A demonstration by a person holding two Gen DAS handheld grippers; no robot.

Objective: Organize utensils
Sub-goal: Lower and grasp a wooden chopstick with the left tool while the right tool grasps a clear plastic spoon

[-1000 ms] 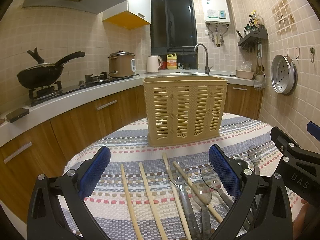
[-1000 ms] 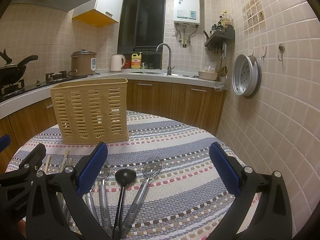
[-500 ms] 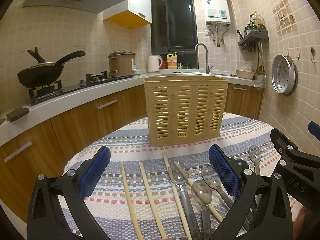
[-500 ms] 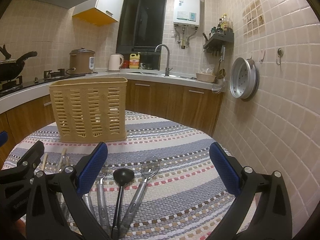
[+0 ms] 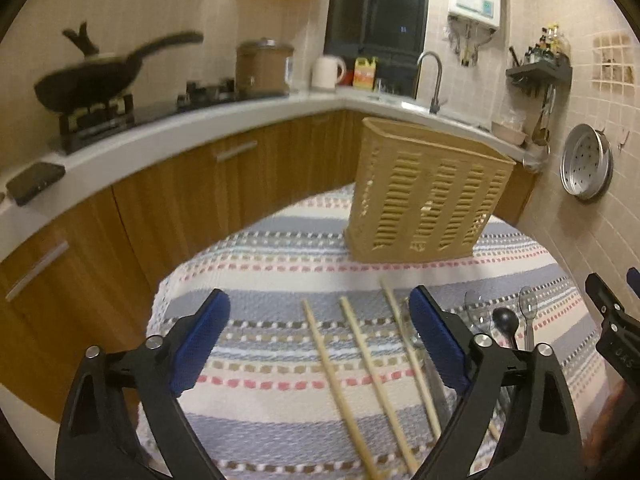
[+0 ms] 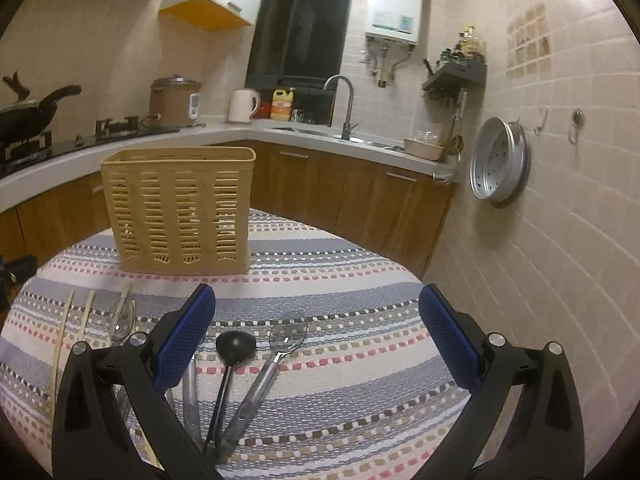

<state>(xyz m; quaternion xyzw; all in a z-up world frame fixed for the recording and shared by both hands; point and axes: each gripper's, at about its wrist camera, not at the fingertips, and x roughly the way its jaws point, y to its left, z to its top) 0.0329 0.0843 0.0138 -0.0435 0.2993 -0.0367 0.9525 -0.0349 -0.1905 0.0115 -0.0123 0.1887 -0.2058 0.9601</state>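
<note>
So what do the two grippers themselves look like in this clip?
Both match: the left gripper and right gripper have matte black plastic frames with silver screws and triangular cut-outs. The fingers carry blue, mesh-textured pads. White lettering marks the right gripper's side, seen from the left camera. No cables or sleeves show.

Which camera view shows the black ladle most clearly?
The right wrist view: the black ladle lies sharp and unblocked between the open fingers, bowl and handle both visible. In the left wrist view only its bowl shows, small and blurred, beyond that gripper's finger.
</note>
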